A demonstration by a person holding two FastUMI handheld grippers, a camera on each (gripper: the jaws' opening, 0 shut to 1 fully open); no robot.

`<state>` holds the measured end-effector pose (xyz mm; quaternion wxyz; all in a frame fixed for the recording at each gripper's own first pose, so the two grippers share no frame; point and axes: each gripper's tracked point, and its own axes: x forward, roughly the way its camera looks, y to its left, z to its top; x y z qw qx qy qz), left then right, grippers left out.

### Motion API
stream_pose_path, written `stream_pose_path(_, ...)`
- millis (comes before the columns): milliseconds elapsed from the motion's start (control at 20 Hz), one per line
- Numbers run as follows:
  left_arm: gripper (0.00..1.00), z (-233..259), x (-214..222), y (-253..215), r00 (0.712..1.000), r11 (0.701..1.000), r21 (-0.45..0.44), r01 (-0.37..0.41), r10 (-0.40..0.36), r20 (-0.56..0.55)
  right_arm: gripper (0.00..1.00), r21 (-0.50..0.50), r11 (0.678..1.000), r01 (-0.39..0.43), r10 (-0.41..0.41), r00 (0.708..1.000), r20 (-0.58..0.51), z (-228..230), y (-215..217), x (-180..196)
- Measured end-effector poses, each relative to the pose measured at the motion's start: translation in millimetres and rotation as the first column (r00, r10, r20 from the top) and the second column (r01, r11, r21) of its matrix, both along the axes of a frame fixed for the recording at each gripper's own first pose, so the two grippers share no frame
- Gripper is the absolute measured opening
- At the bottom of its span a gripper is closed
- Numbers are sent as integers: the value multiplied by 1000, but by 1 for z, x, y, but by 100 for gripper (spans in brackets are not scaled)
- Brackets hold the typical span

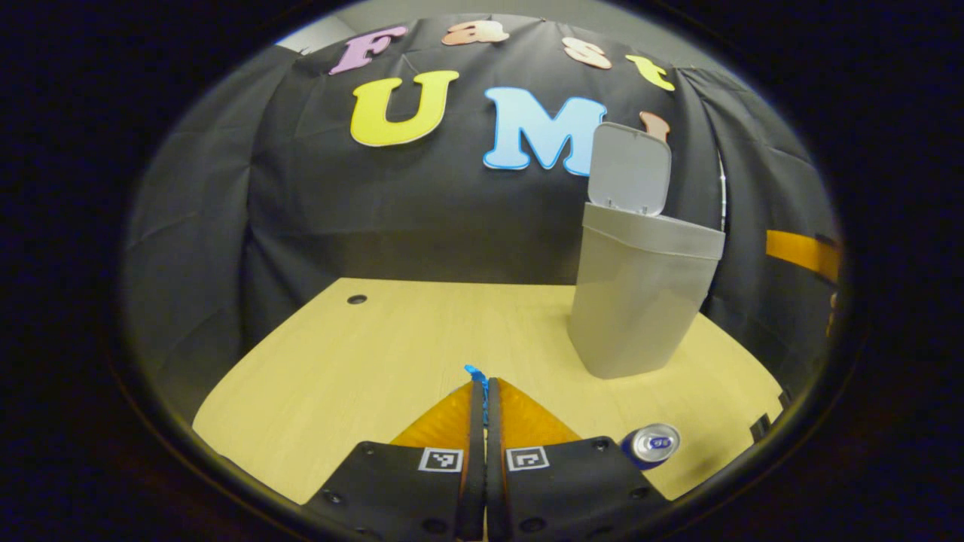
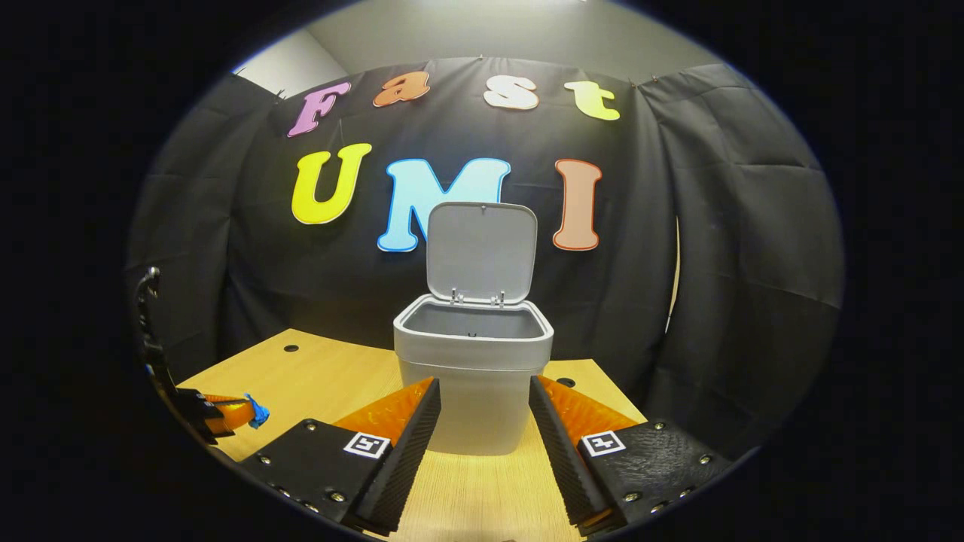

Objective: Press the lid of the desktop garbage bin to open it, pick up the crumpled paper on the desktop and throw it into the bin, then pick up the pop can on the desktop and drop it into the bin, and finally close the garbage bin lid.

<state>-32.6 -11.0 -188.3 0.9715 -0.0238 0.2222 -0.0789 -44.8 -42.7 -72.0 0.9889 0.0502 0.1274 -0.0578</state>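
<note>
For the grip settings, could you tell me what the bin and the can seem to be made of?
Bin: likely matte grey plastic, with smooth moulded walls and a hinged lid. Can: probably metal, judging by its shiny silver top.

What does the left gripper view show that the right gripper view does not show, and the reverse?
Left gripper view: a pop can standing upright on the desk near the bin's base, and the left gripper with its fingers closed together on nothing.

Right gripper view: the inside of the bin through its open mouth, though its bottom is hidden; the right gripper open, its fingers framing the bin without touching it; the left gripper seen from the side at the left edge.

Both: the grey garbage bin with its lid raised, and the wooden desk.
</note>
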Motion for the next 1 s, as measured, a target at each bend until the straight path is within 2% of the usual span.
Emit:
stream_pose_path(150, 7, 28, 12, -19, 999, 1000, -16, 19, -19, 44, 77, 3, 1000, -3, 3, 1000, 3, -1, -1, -1)
stream_pose_path(600, 9, 91, 51, -90, 979, 989, -77, 128, -114, 170, 77, 21, 1000, 20, -20, 1000, -7, -12, -12, -1)
stream_pose_path(700, 7, 105, 60, -107, 970, 984, -79, 158, -139, 199, 77, 20, 999, 25, -24, 1000, -5, -13, -14, 1)
stream_pose_path(1000, 9, 141, 83, -156, 934, 970, -71, 233, -203, 295, 77, 20, 999, 36, -36, 999, -2, -14, -22, 6)
